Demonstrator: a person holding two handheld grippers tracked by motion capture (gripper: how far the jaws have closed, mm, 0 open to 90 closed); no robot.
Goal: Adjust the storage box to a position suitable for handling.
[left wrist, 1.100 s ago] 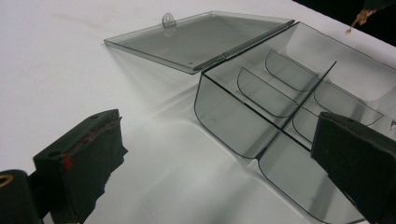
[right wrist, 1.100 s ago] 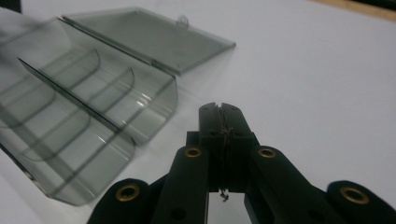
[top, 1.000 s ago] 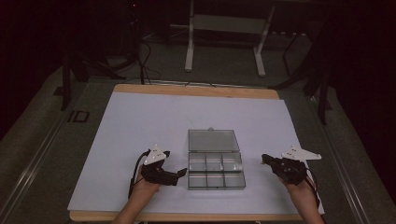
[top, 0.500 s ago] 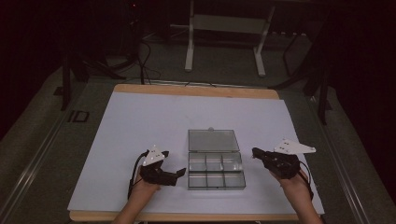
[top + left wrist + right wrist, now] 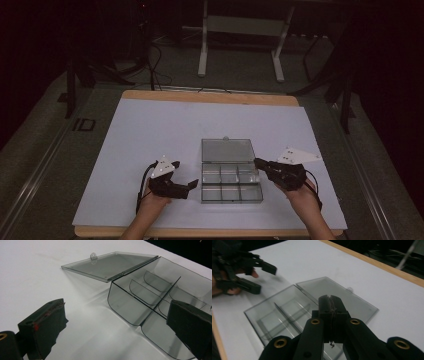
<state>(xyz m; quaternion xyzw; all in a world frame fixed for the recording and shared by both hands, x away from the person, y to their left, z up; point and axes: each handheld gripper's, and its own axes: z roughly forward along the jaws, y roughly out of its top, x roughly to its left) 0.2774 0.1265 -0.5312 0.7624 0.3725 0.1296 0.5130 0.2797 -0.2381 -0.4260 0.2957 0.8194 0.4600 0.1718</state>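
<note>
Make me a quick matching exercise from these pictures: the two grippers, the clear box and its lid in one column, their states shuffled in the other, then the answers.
Column one:
1. left gripper
2. right gripper
3. lid
4. compartment box

Column two:
A. jaws pressed together
B. folded back flat on the table
C. jaws spread apart
D. divided into sections, nothing inside

Pairs: 1-C, 2-A, 3-B, 4-D

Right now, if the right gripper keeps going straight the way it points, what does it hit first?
Probably the clear compartment box. The right gripper, jaws shut, points at its right side, tips at the wall near the open lid's hinge. Whether the tips ride above the rim is unclear.
</note>
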